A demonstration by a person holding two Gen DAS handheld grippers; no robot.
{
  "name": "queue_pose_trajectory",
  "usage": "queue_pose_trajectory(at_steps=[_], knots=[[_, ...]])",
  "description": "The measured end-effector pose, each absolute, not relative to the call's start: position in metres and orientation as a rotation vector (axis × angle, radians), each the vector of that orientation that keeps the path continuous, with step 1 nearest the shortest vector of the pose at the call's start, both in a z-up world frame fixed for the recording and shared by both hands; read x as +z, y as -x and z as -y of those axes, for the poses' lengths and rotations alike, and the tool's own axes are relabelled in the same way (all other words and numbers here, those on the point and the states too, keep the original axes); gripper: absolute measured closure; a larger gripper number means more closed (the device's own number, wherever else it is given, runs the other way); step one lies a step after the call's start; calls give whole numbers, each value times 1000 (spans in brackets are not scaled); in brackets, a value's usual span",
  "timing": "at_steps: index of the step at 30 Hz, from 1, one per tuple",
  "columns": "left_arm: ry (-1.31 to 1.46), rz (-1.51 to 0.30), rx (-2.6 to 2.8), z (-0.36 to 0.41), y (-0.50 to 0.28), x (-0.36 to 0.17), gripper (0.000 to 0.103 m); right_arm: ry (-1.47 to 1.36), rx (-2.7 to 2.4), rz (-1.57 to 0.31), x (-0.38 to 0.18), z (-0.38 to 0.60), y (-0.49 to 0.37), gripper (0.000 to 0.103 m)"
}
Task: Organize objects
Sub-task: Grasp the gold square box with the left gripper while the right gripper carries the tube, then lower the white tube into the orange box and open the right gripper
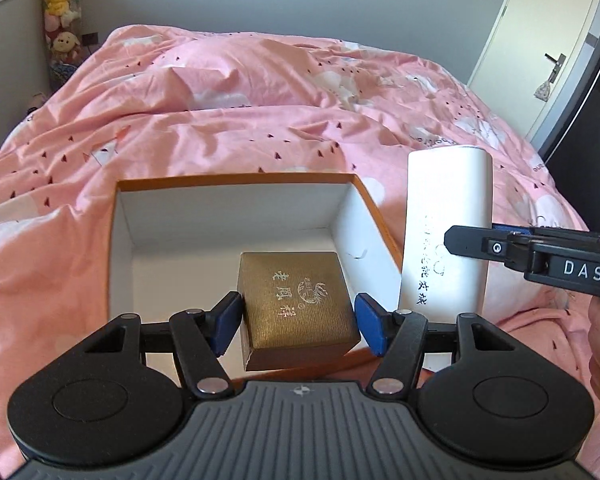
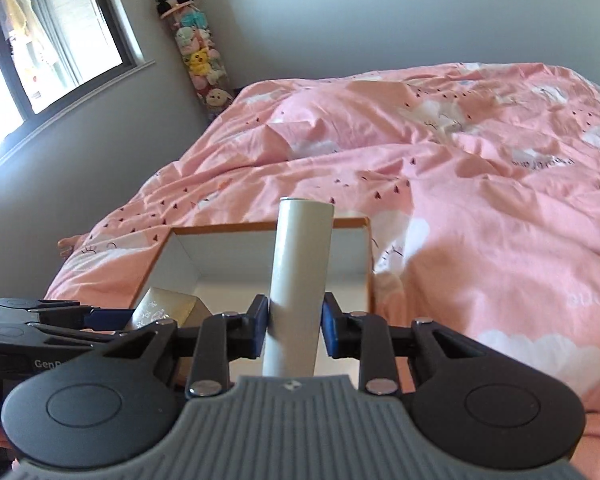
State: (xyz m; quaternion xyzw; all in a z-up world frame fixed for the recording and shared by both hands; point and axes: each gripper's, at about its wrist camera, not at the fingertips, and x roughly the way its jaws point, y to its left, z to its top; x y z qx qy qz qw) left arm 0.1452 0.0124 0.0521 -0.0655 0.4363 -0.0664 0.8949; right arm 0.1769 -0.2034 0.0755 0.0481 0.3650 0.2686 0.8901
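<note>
An open orange box with a white inside lies on the pink bed; it also shows in the right wrist view. My left gripper is shut on a small gold box with printed characters, held over the open box's near edge; the gold box shows at the left of the right wrist view. My right gripper is shut on an upright white tube, just right of the open box; the tube and right gripper show in the left wrist view.
The pink patterned duvet covers the whole bed with soft folds. A column of plush toys stands in the far corner by a window. A white door stands at the right.
</note>
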Motion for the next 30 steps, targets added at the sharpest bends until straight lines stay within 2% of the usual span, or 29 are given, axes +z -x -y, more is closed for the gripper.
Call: queue_pose_trajectory(at_steps=[6, 14, 19, 23, 30], knots=[[73, -1001, -82, -48, -174, 31, 32, -101, 635, -811, 57, 140, -225, 73], [47, -1026, -58, -74, -181, 10, 32, -150, 691, -1089, -37, 69, -274, 73], [10, -1015, -47, -81, -184, 12, 33, -255, 773, -1199, -73, 42, -287, 73], [12, -1026, -74, -84, -187, 9, 33, -302, 787, -1260, -89, 32, -293, 73], [-34, -1010, -59, -76, -188, -1, 33, -192, 717, -1295, -92, 22, -293, 70]])
